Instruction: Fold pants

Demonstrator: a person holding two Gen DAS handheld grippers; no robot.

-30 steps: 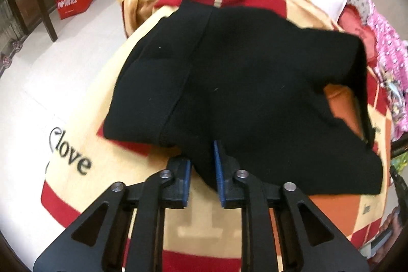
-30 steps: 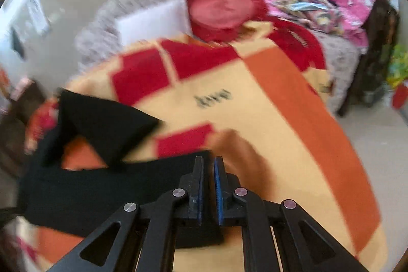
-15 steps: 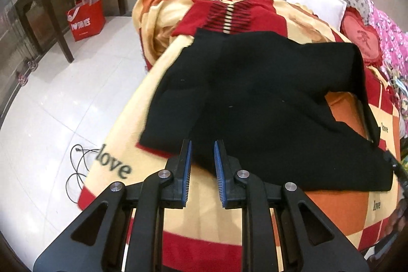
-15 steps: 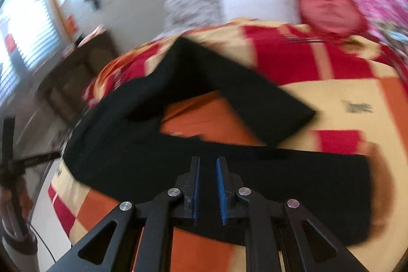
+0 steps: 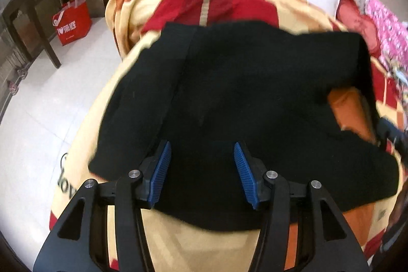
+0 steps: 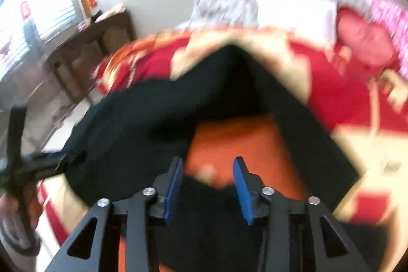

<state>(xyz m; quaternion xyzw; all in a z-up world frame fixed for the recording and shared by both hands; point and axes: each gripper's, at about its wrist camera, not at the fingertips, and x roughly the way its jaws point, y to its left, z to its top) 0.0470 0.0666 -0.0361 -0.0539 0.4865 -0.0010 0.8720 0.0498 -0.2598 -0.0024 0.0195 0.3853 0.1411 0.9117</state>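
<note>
Both grips just let go. Left gripper [image 5: 201, 170]: jaws have just been opening, now spread wide, blue pads [image 5: 160, 171] standing clear of the cloth either side, nothing pinched; a sec ago clamped on the near edge of the pants [image 5: 229, 98]. Right gripper [image 6: 207, 189]: same story, jaws just opening, now apart w/ only bare orange cover & a bit of black hem showing between them, no pressure on fabric. Swung round a lot too; a sec ago looking across the blanket, now staring up the gap between the two legs.

Meaning, prob: carry-and-lay step done, garment dropped where wanted, both tools free to re-grab for the first real fold. No fold made yet by the look of it.

Pants: black, matte, soft knit-ish, lying spread on the patterned blanket [image 5: 224, 246] on the bed, near its foot-end corner. Waist end broad & mostly flat under the left tool, vertical seam line visible at left. Legs split in a V, orange patch of cover showing between; far leg runs off at an angle toward the pillows [image 6: 293, 9], not lined up w/ the other. Edges wavy, some blur, so fine creases can't be read.
</note>
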